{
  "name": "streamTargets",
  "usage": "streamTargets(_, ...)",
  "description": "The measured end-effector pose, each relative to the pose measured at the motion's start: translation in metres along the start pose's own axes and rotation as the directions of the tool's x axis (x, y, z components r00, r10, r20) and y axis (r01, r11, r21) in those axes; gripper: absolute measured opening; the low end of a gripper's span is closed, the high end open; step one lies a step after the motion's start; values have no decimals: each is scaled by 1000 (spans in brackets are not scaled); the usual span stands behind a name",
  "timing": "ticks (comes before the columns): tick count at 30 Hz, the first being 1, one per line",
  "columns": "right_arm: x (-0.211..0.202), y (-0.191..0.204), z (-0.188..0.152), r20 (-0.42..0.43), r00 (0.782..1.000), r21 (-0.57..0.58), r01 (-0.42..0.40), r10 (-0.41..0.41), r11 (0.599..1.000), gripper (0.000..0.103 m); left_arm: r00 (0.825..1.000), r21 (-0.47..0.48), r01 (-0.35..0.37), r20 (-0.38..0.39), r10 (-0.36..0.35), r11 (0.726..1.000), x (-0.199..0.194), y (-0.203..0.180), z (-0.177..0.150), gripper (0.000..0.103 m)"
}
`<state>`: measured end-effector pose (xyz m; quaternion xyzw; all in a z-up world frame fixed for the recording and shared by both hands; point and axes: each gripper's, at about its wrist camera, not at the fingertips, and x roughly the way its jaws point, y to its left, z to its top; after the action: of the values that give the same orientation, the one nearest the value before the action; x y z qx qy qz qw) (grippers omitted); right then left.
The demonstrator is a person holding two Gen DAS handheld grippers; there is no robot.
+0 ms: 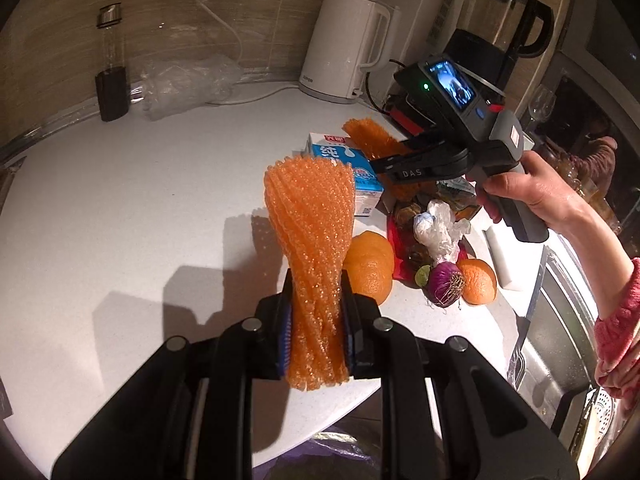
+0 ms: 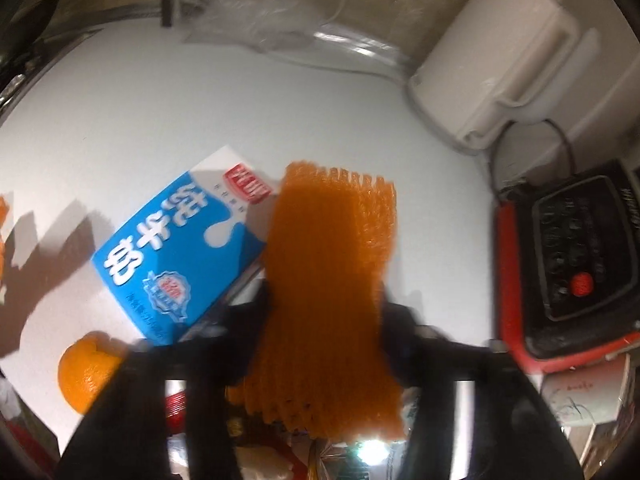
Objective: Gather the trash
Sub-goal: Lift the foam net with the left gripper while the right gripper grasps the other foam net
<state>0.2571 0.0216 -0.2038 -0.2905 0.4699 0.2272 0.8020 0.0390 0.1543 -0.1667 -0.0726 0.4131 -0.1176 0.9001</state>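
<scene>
An orange foam net (image 1: 310, 248) is clamped between the jaws of the left gripper (image 1: 316, 320), lifted above the white counter (image 1: 140, 208). A second net (image 2: 328, 280) is clamped by the right gripper (image 2: 324, 312). Collection seems only begun: a milk carton (image 2: 176, 248), peels (image 1: 368, 264) and a heap of scraps (image 1: 436, 232) are left on the counter. No bin is clearly seen; whether the carton is empty cannot be told.

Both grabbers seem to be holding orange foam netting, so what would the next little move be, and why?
Probably carry both over to a trash bag. The left gripper is shut on one foam net, the right gripper on another foam net, both lifted above the counter.
</scene>
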Motion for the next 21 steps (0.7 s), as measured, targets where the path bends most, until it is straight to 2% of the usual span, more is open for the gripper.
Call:
streamTargets(3, -11, 0, -3, 49, 998, 22, -26, 25, 999, 27, 1000, -11, -12, 13, 12, 1000, -9, 2, -2, 19)
streamTargets(9, -52, -5, -6, 168, 984, 106, -69, 51, 992, 25, 999, -12, -27, 41, 28, 1000, -32, -4, -3, 19)
streamTargets(13, -96, -3, -13, 250, 967, 160, -99, 56, 982, 25, 998, -10, -23, 57, 24, 1000, -51, -9, -4, 19)
streamTargets(17, -149, 22, -36, 314, 947, 197, -135, 68, 971, 25, 998, 0, -11, 58, 11, 1000, -73, -16, -12, 20)
streamTargets(21, -194, 61, -72, 353, 927, 225, -215, 126, 950, 25, 999, 32, 27, 32, -28, 999, -99, -21, -36, 20)
